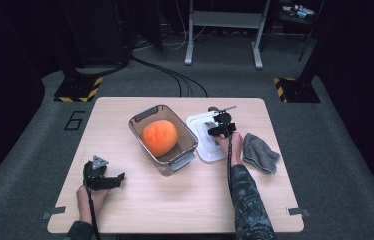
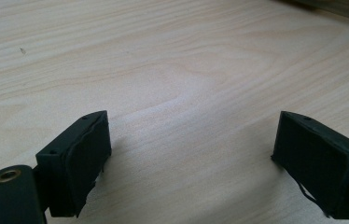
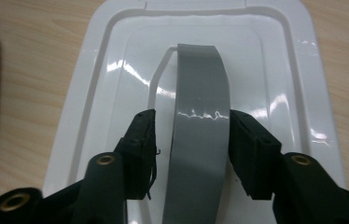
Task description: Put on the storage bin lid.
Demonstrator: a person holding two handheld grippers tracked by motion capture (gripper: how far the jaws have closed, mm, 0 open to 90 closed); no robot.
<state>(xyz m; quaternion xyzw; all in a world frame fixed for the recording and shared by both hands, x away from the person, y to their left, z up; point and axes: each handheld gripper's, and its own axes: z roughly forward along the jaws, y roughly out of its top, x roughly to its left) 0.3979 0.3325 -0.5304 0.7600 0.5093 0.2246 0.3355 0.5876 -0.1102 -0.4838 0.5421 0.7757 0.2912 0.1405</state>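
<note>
1. Lid (image 3: 200, 28) lies flat on the counter (image 1: 185, 200) just right of the bin (image 1: 163, 138), which holds an orange ball (image 1: 159, 137); it is not yet lifted.
2. Right gripper (image 3: 192, 140) fingers straddle the grey handle (image 3: 200, 93), nearly closed, seemingly touching it.
3. Left gripper (image 2: 191, 158) rests wide open, empty.
4. Handle's long axis runs away along the fingers.
5. Left to do, likely: lift the lid and cover the bin.

lid (image 1: 205, 137) flat on bench (image 1: 140, 200), its handle (image 3: 200, 140) between right jaws; bin (image 1: 163, 139) left of them, cloth (image 1: 260, 154) right; ball (image 1: 159, 137) in bin.
</note>
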